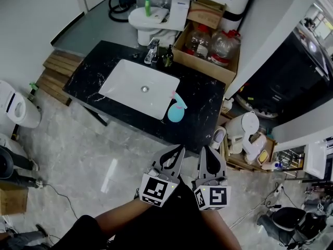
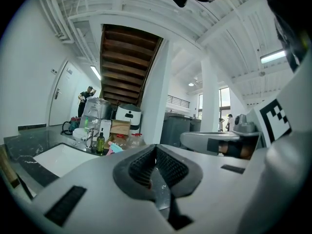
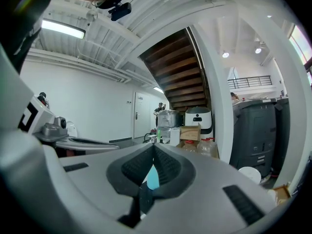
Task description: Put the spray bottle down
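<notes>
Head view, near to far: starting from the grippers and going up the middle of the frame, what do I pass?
spray bottle lying on the black counter → dark bottle at the counter's back edge → toilet behind the counter

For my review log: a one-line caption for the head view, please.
Teal spray bottle on the black counter beside the sink; left tool and right tool shut, empty, clear of it.
</notes>
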